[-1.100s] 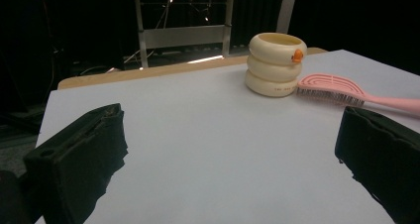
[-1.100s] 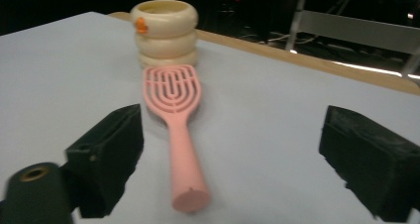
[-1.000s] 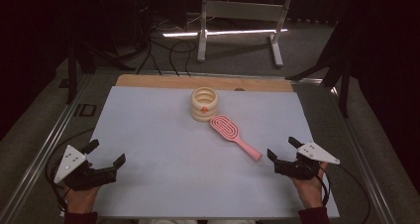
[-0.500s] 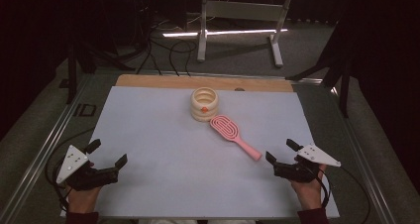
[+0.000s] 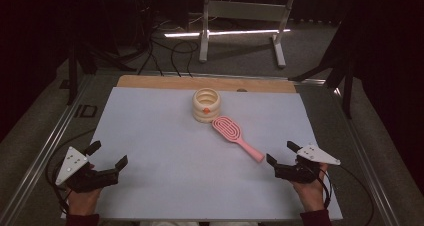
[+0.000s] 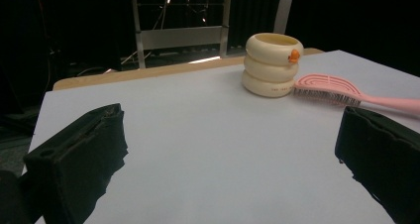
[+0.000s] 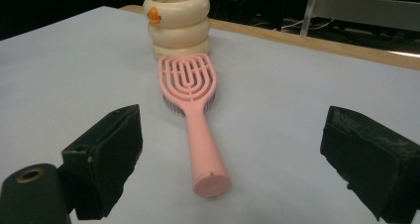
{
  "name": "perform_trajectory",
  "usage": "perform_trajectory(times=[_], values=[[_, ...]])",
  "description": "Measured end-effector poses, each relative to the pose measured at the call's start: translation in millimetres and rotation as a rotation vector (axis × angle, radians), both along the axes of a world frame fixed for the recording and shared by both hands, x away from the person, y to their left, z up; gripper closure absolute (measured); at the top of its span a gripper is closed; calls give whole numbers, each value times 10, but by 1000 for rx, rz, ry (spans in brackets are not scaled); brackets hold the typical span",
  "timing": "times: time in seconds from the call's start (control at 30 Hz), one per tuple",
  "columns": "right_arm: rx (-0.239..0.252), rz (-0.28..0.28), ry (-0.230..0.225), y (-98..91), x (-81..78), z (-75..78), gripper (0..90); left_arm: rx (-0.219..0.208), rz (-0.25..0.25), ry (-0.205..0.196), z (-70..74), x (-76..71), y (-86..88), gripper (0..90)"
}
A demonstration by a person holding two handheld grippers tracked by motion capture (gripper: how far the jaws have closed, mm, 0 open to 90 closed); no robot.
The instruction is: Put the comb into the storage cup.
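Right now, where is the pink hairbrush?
In the high view the pink hairbrush lies mid-table, its head beside the cream ringed cup, its handle pointing toward the right gripper.

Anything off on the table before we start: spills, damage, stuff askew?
Nothing stands out. The pink hairbrush lies flat, bristles down, angled across the white mat, its head close to the cream ringed cup, which stands upright. No spills or damage visible. Left gripper and right gripper are open, apart from both.
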State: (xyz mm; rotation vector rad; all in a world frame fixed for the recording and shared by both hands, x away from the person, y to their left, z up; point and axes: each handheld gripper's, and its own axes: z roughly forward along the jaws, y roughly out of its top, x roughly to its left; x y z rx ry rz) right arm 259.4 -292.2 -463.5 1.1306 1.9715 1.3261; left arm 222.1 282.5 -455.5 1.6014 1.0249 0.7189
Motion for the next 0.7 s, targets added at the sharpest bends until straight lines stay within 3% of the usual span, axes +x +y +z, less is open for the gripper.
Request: perform_trajectory(times=[0.07, 0.23, 0.47, 0.7], values=[[-5, -2, 3, 4, 5, 8, 90, -3, 1, 2, -5, 1, 9, 2], [38, 11, 35, 8, 47, 87, 92, -5, 3, 14, -31, 7, 12, 3], [-15, 40, 51, 118, 148, 265, 110, -5, 5, 10, -24, 2, 8, 2], [-29, 54, 69, 193, 256, 368, 120, -5, 5, 7, -19, -1, 7, 3]])
